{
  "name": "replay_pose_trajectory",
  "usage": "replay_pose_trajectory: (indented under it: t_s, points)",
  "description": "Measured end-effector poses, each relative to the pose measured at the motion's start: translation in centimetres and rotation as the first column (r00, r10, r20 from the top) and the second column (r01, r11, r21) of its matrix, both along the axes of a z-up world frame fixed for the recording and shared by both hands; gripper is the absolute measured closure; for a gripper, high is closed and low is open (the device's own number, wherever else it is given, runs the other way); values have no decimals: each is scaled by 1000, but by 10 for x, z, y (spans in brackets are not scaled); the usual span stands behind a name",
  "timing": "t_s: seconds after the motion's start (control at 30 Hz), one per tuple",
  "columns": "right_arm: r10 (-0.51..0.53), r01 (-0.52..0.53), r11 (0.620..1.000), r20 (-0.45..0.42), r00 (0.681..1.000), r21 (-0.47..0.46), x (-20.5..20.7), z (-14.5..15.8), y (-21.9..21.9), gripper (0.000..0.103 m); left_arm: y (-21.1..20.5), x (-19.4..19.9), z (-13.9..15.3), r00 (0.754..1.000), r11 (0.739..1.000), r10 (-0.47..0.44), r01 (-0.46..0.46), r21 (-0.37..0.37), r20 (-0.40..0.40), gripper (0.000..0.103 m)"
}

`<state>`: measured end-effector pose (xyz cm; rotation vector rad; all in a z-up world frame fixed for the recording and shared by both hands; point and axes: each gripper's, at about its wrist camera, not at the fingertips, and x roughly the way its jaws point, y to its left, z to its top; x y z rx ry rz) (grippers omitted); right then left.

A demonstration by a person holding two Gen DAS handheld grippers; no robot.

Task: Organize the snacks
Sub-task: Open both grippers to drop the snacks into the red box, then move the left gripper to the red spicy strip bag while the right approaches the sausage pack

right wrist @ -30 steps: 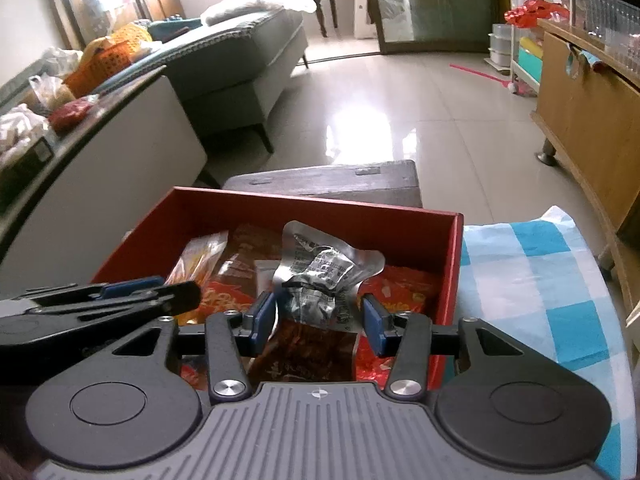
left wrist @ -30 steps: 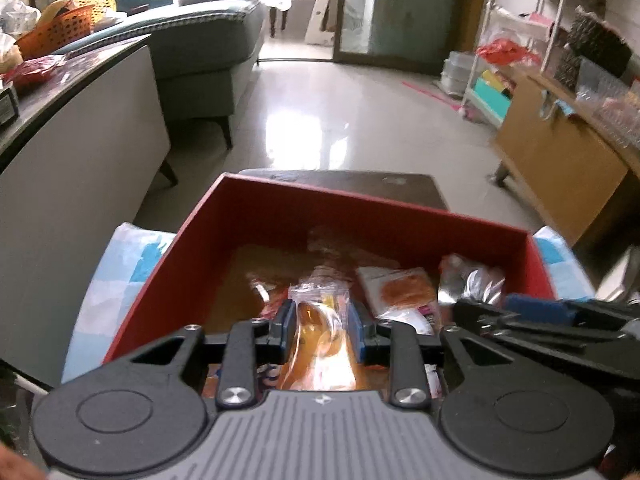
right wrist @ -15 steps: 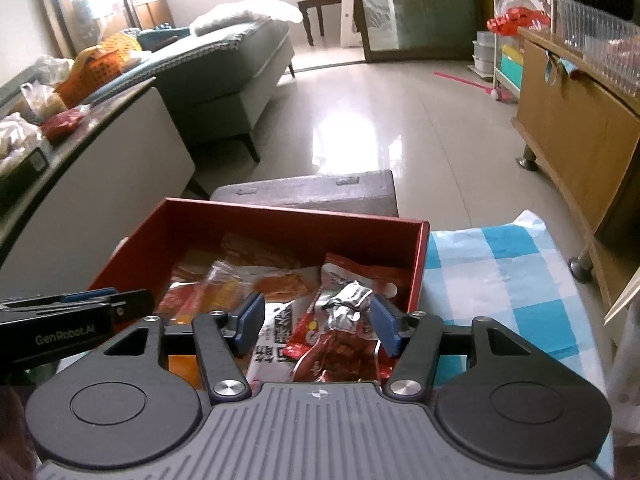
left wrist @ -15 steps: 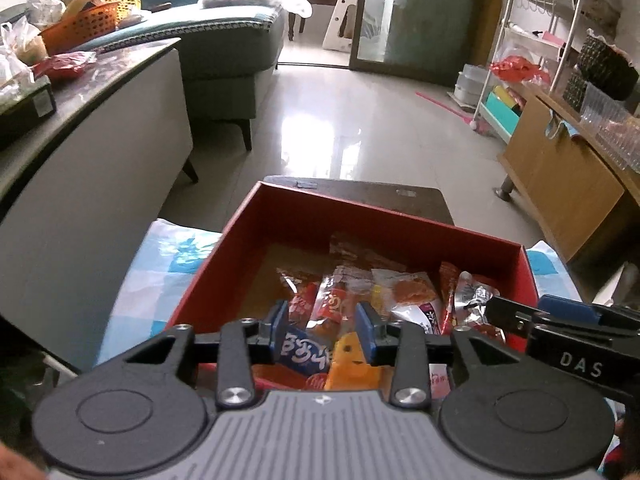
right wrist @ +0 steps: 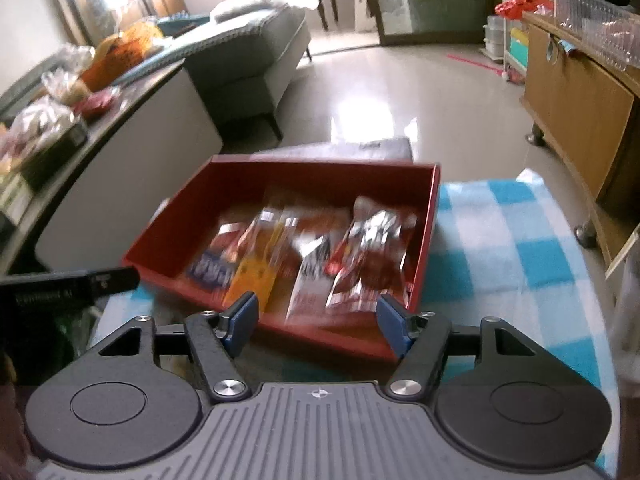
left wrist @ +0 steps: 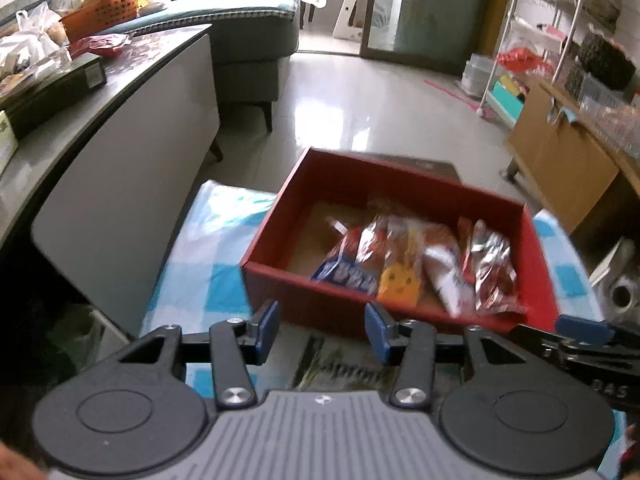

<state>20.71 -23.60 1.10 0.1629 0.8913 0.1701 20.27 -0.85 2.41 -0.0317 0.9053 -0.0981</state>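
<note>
A red box (left wrist: 328, 184) (right wrist: 434, 208) sits on a blue-and-white checked cloth (left wrist: 208, 240) (right wrist: 508, 240) and holds several snack packets: a blue one (left wrist: 346, 276), a yellow one (left wrist: 400, 280) (right wrist: 254, 276), a white one (left wrist: 448, 284) and a silver-red one (left wrist: 490, 268) (right wrist: 372, 248). My left gripper (left wrist: 322, 330) is open and empty, just in front of the box's near wall. My right gripper (right wrist: 318, 322) is open and empty at the near right corner. A flat dark packet (left wrist: 348, 368) lies under the left gripper.
A grey counter (left wrist: 100, 128) with bags and an orange basket (left wrist: 100, 20) runs along the left. A dark stool (right wrist: 360, 148) stands behind the box. A wooden cabinet (right wrist: 576, 88) is at the right, a sofa (left wrist: 248, 40) beyond.
Both grippers have let go of their packets, opened wider and pulled back and up out of the box. The packets now lie inside the box.
</note>
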Motion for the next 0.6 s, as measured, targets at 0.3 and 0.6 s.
replay_pose_trajectory:
  t_s: [0.3, 0.6]
  points:
    - [50, -50, 999, -41, 998, 7, -27, -5, 12, 23, 24, -19, -28, 995, 1000, -12, 14, 25, -95, 60]
    - [82, -79, 996, -90, 993, 32, -51, -14, 11, 21, 27, -18, -55, 978, 993, -112, 116, 13, -174, 45]
